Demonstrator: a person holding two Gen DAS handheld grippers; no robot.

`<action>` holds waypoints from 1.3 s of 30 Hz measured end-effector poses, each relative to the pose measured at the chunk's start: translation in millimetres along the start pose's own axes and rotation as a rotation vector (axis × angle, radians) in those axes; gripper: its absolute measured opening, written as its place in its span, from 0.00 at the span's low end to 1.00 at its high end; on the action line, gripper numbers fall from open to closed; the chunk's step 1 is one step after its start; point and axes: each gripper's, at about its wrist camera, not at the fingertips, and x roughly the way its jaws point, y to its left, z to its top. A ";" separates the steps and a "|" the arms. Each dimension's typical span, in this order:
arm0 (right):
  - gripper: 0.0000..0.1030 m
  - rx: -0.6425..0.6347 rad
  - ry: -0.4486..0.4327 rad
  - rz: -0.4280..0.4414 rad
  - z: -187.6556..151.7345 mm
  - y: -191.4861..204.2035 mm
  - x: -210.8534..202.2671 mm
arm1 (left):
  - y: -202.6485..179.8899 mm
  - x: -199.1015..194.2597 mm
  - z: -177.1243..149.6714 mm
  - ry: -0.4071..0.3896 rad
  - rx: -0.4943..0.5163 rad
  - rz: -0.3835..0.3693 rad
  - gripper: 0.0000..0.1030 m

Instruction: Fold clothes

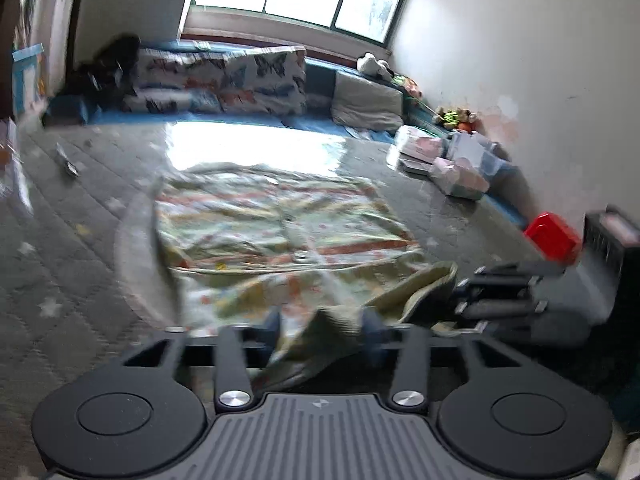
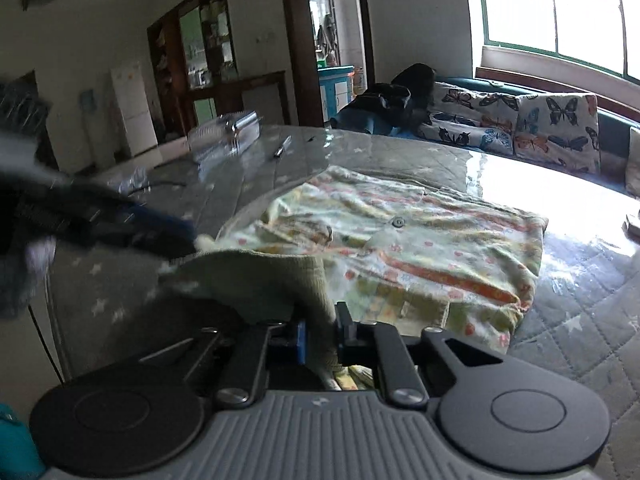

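Item: pale green knit garment w/ orange stripes and floral print point(image 2: 400, 236), spread on grey star-quilted surface point(image 2: 580, 320). Soft, light, floppy; prob. best taken at hem or corners. Right gripper point(image 2: 320, 336): nearly closed, pinching near edge. Left gripper point(image 1: 320, 330): half open, fabric draped between, unpinched. Sleeves, underside hidden; motion blur.

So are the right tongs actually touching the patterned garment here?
Touching. In the right wrist view the right tongs are shut on a fold of the garment's ribbed hem, the cloth pinched between both pads.
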 end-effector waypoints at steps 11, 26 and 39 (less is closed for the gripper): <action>0.08 0.035 -0.036 -0.022 13.0 -6.5 4.0 | -9.2 3.0 -32.3 -0.070 0.312 0.137 0.57; 0.04 0.056 -0.101 -0.016 8.3 0.9 -14.5 | -22.3 8.2 -59.3 -0.115 0.562 0.189 0.06; 0.02 0.011 -0.128 -0.045 -12.7 18.8 -78.4 | -50.9 -43.2 -70.5 -0.153 0.552 0.100 0.04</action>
